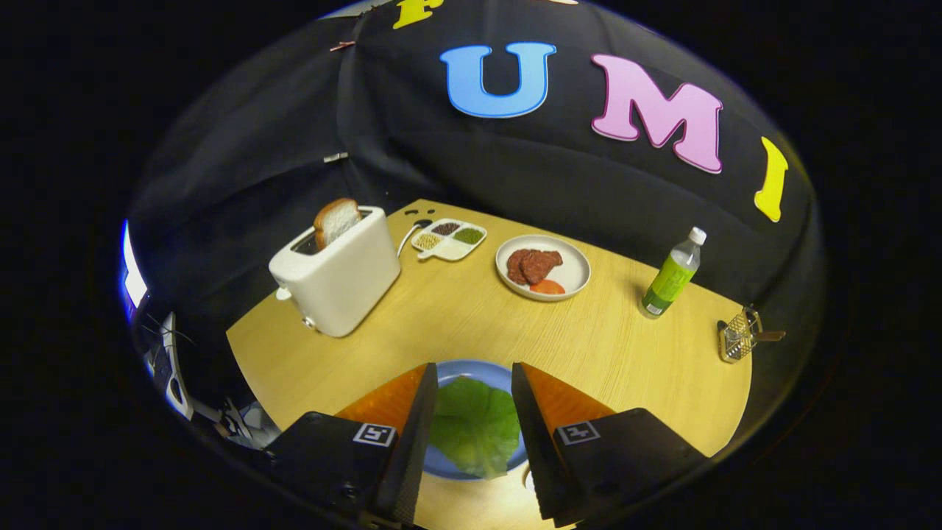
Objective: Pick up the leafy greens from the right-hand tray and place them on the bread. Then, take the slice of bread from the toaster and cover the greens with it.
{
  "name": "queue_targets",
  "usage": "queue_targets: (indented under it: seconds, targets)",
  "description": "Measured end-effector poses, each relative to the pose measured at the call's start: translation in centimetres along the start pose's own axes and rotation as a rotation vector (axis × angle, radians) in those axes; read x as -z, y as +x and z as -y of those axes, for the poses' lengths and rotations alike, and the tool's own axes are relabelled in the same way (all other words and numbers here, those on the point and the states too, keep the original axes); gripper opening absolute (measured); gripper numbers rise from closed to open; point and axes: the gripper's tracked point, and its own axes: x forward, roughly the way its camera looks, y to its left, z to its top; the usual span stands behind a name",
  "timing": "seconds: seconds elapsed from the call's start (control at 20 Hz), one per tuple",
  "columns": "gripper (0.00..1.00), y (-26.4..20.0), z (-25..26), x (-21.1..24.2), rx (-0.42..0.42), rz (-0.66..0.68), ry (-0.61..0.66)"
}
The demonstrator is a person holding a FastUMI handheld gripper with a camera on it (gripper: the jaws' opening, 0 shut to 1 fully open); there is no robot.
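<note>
My tongs (pixel 471 412) spread apart and gripping nothing, crinkled greens (pixel 475 430) on a round blue plate (pixel 471 372) between them at the surface's (pixel 456 316) near edge, glossy boxy toaster (pixel 338 276) toward the far left corner, bread (pixel 336 220) upright in its slot

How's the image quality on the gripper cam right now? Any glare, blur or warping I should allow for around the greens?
Gripper view: strong fisheye warping bends the table edge; the scene is sharp, the toaster and bread slice crisp. The leafy greens on the blue plate lie between the open gripper fingers, evenly lit, with a bright glare patch on the table nearest the camera.
</note>
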Motion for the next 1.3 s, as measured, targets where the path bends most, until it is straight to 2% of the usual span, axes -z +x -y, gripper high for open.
queue_targets:
  seconds: [0.1,0.35,0.55,0.75,1.0,1.3]
  targets:
    - [0.64,-0.3,-1.7,-3.5,0.0,0.04,0.024]
    - [0.64,1.2,-7.8,-11.7,-0.065,0.108,0.098]
    - [0.67,3.8,-13.3,-16.6,-0.096,0.147,0.019]
    - [0.67,7.8,-18.0,-17.9,-0.112,0.12,-0.036]
    - [0.67,13.3,-21.6,-17.1,-0.106,0.04,-0.035]
    - [0.66,18.9,-22.8,-14.4,-0.036,-0.075,-0.063]
